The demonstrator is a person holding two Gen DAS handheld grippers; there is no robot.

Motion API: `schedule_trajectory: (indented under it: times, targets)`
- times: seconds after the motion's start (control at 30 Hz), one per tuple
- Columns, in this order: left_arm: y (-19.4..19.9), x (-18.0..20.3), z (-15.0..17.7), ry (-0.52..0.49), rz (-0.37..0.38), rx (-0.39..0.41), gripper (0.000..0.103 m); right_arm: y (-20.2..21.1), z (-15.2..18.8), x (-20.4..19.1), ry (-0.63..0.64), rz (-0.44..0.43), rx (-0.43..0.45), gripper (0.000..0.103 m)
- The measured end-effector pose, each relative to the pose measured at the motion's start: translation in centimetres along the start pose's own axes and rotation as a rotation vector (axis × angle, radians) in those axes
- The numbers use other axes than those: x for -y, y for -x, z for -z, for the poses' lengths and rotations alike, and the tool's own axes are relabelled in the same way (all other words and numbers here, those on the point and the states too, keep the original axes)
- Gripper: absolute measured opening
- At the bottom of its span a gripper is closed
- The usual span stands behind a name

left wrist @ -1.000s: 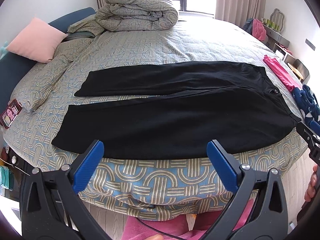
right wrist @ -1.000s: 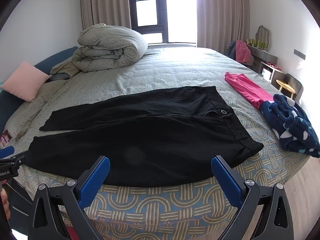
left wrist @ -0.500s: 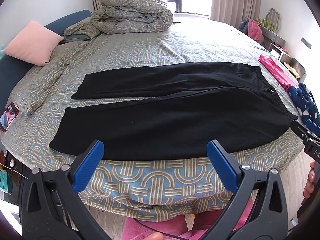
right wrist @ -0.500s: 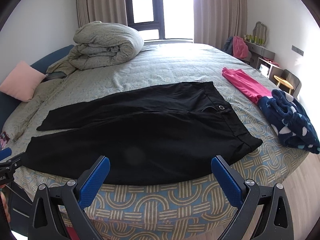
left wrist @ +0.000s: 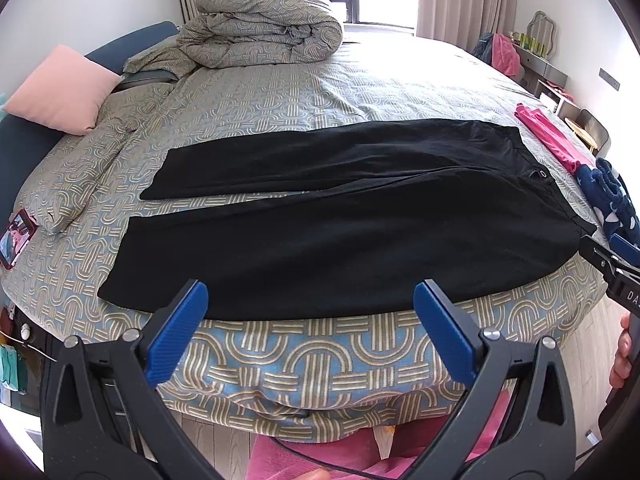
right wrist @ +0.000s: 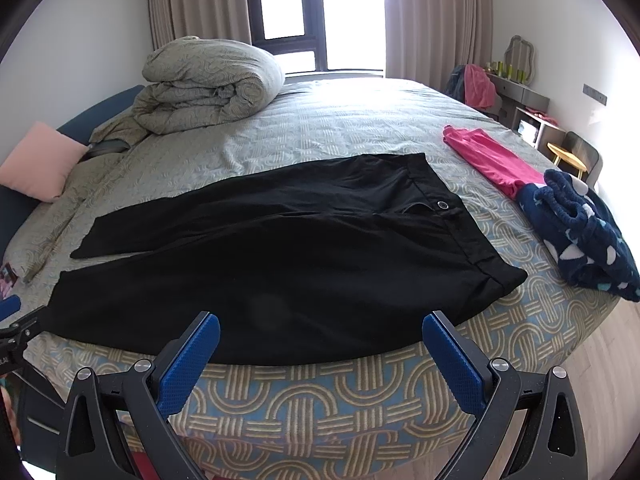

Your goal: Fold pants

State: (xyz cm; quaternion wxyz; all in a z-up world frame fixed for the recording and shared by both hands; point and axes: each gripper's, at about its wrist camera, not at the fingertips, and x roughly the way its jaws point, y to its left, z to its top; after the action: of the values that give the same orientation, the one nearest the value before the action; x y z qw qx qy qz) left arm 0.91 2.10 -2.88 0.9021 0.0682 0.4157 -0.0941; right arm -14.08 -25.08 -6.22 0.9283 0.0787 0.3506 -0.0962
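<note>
Pants, black and spread flat across the near half of the bed, lie just as they did a second ago, waistband to the right, both legs running left, no fold made. Only the view has crept closer, so this looks like the approach. The left gripper and right gripper hang short of the near edge, jaws wide apart and empty.

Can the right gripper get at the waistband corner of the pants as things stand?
Probably yes. The right gripper is open and empty, and the near waistband corner of the pants lies flat at the bed edge with nothing between.
</note>
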Motion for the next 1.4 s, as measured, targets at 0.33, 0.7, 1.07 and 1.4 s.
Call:
schedule_trajectory:
  times: [0.33,0.7,1.07,1.4]
  targets:
    - [-0.5,-0.2,0.2,0.007,0.005,-0.024,0.103,-0.3,0.2,0.0,-0.004,0.006,-0.015,0.103]
    - [-1.1,-1.4,0.5,0.039,-0.005,-0.052,0.103,-0.9,0.4,0.2,-0.019,0.007,-0.042,0.103]
    - [-2.0,-3.6,1.6,0.063,-0.045,-0.083,0.103,-1.3,0.5,0.7,-0.032,0.018,-0.055,0.103]
    - [-5.0,-16.4,5.0,0.593,0.121,-0.2,0.096,-4.0,0.9,4.6,-0.176,-0.021,-0.142,0.102]
